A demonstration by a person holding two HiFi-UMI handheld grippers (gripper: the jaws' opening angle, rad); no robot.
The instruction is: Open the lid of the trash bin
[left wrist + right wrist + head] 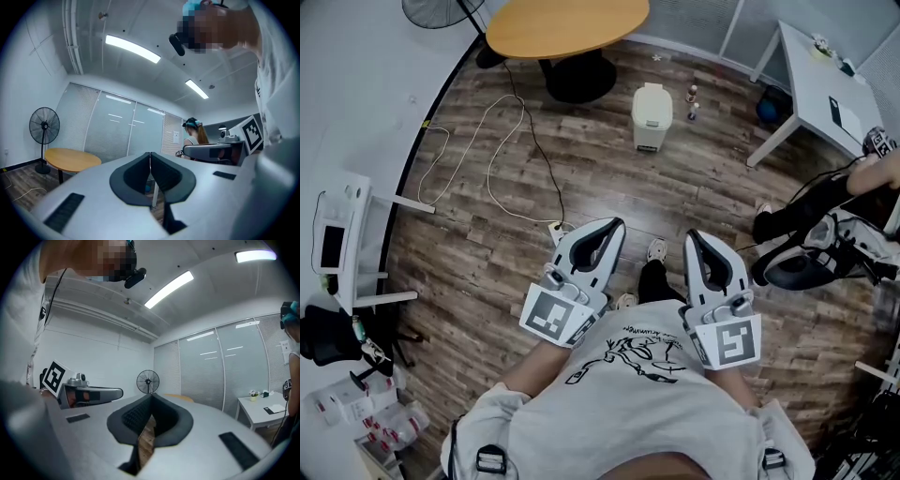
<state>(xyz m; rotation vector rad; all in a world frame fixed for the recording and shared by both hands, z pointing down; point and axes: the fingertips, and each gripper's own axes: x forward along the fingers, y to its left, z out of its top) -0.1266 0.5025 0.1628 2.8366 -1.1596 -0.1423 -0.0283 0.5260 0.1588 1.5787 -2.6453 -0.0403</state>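
Wood floor (581, 178): ran the whole room. Round table (567, 23): tan top on a dark base, stood at the far end. White table (820, 84): stood far right. Trash bin (652, 117): white, lid down, stood upright on the floor just beside the round table's base, well ahead of my grippers. Left gripper (614, 225): I held it level, fingers pressed together on nothing. Right gripper (692, 234): beside it, fingers likewise together, empty. Cable (502, 159): lay looped on the floor, left.

Even, bright light from ceiling strip lights (132, 48); fisheye edges darken.
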